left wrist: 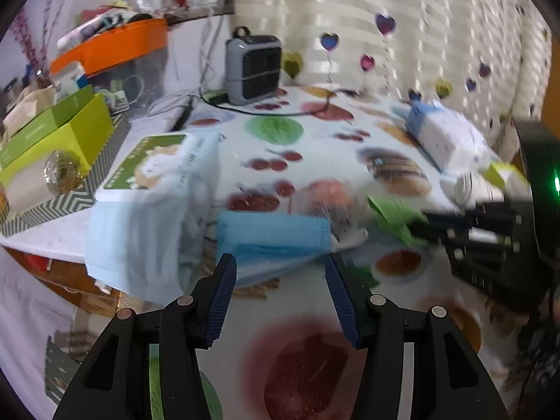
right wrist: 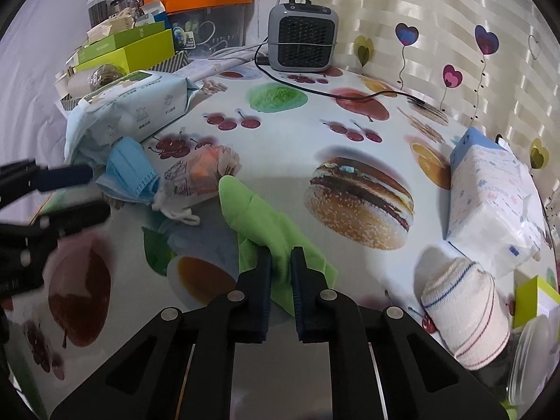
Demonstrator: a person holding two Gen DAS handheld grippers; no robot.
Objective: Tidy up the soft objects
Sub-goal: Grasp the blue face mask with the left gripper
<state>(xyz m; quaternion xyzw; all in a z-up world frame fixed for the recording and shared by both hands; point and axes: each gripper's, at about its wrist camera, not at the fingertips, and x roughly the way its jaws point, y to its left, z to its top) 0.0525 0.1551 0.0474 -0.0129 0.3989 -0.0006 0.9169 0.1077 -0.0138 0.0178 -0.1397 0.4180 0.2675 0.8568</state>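
My left gripper [left wrist: 280, 266] is open, its blue-padded jaws just short of a blue face mask [left wrist: 273, 234] lying on the table; it also shows in the right wrist view [right wrist: 129, 171]. My right gripper [right wrist: 280, 255] is shut on a green cloth [right wrist: 259, 217], which lies across the table; the cloth also shows in the left wrist view [left wrist: 395, 217]. A crumpled printed bag [right wrist: 203, 175] with something orange inside lies between the mask and the cloth. A wet-wipes pack [right wrist: 136, 105] lies at the left. A tissue pack [right wrist: 490, 203] and a rolled striped sock [right wrist: 465, 308] are at the right.
The table [right wrist: 280, 133] has a food-print cover. A grey heater [right wrist: 302, 36] stands at the back with its cable trailing right. Green boxes [right wrist: 126, 49] and an orange-lidded bin [right wrist: 206, 0] crowd the back left. A clear lid [right wrist: 532, 360] is at the right edge.
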